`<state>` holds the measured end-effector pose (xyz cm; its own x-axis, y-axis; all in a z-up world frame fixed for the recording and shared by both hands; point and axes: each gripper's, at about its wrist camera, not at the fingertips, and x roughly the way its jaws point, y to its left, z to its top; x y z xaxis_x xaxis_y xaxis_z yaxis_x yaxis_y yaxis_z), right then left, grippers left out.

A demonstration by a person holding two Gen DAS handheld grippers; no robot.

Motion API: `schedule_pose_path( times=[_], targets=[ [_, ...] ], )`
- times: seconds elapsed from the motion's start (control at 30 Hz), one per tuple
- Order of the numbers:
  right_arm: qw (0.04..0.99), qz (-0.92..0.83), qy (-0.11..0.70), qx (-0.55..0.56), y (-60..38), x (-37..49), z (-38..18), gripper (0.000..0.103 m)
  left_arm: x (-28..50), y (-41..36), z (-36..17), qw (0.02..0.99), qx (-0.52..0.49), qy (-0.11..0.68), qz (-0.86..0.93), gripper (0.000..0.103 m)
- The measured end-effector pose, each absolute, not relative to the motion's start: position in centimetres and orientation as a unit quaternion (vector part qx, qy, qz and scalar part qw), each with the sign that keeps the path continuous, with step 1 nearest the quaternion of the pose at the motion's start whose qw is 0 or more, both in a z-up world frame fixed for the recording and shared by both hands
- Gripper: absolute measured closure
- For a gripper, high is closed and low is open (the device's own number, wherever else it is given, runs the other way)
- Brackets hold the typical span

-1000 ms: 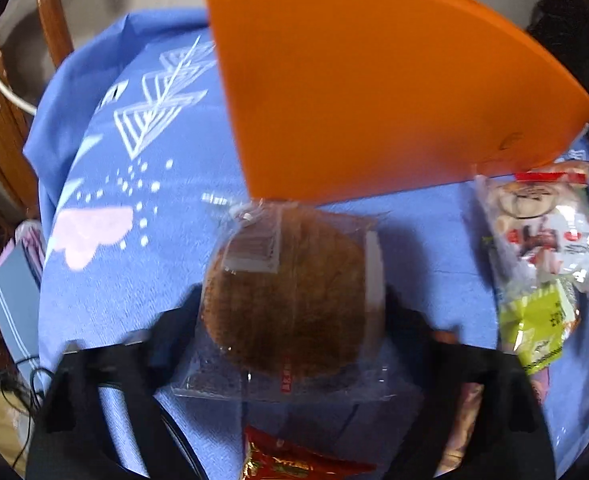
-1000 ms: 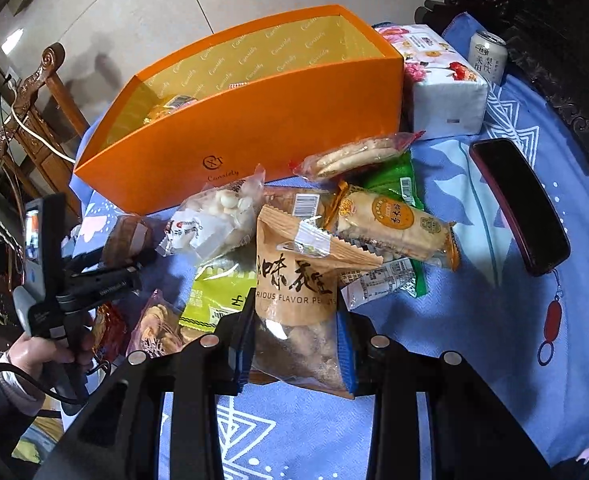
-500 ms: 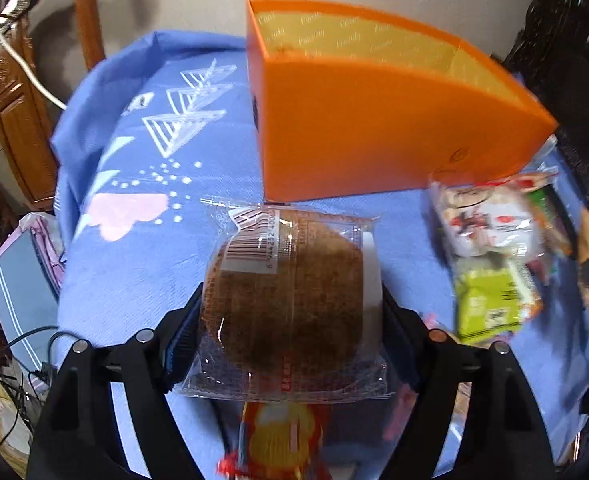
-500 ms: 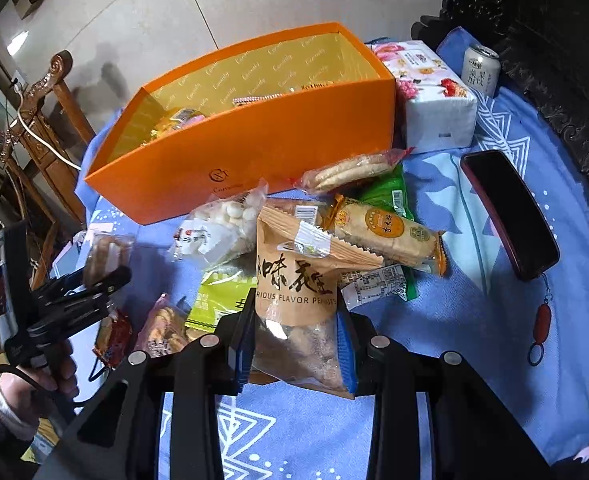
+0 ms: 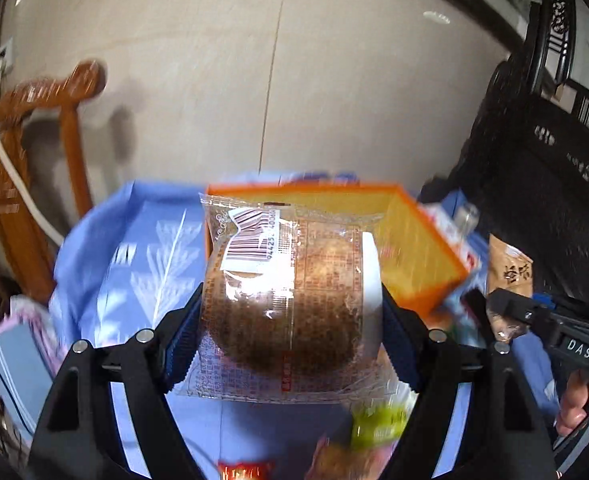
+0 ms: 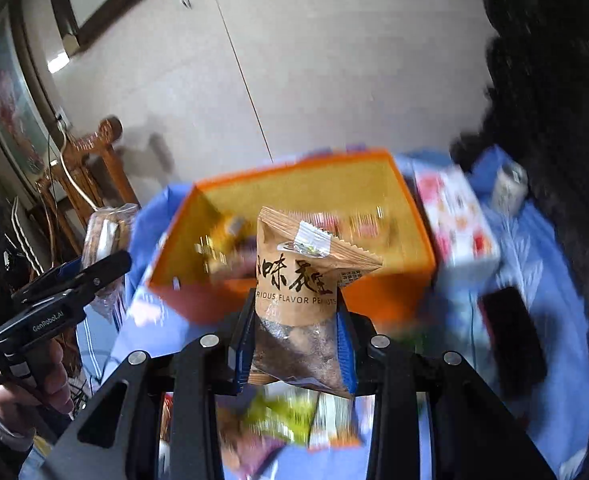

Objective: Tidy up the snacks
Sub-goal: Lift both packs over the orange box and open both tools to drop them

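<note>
A: Two packets are held clear of the table at once. In the left gripper (image 5: 290, 316), a clear-wrapped round brown cake (image 5: 290, 300) is clamped between the jaws by its sides, barcode end pointing away from the jaws.

B: And in the right gripper (image 6: 292, 344), the brown peanut pouch (image 6: 298, 292) is pinched by its lower half, the jaws closed narrowly on it, so the printed top stands free above them.

A: A side grip is likely chosen so that each packet can be dropped straight down once the jaws are opened. The orange box (image 6: 378, 296) is seen just beyond both sets of jaws, its mouth open upward.

B: Inside it, a few packets are already made out at the far-left end, though they are blurred. Bare yellow lining is shown nearer the right jaws, so room is judged to be there for the pouch.

A: The near wall of the box must be cleared first. It is the edge to be watched, since the cake's wrapper hangs loose below the left jaws.

B: More snacks, green and red ones (image 6: 282, 416), are left lying below the right jaws on the blue tablecloth (image 5: 134, 264). A floral box (image 6: 458, 216) is stood against the orange box's right end, so little slack is offered on that side.
</note>
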<state>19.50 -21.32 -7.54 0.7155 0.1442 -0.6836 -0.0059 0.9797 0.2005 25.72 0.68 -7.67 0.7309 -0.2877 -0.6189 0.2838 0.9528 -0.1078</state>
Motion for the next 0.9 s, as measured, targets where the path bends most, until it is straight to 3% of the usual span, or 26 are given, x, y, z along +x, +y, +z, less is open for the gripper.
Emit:
schedule_pose_path(
  times=[0.2,0.23,0.27,0.3,0.47,0.9],
  targets=[
    [0.941,0.047,0.329,0.07,-21.3,24.8,-4.2,0.066,29.5,-1.8,-3.7,0.944,0.013,0.288,-0.161,0.026],
    [0.942,0.046,0.327,0.066,-21.3,25.8,-3.8,0.056,30.5,-2.3,-3.4,0.945,0.016,0.288,-0.155,0.024],
    [0.942,0.045,0.328,0.066,-21.3,26.3,-3.5,0.042,31.2,-2.5,-3.2,0.946,0.019,0.292,-0.143,0.01],
    [0.943,0.034,0.322,0.071,-21.5,26.7,-3.0,0.025,31.8,-2.6,-2.9,0.948,0.021,0.296,-0.118,0.004],
    [0.955,0.026,0.289,0.067,-22.6,24.6,-2.1,0.025,30.3,-0.9,-3.2,0.949,-0.006,0.295,-0.114,0.004],
    [0.903,-0.058,0.42,0.073,-27.6,15.0,-12.6,0.025,22.6,1.9,-13.9,0.899,-0.013,0.423,-0.108,0.004]
  ],
)
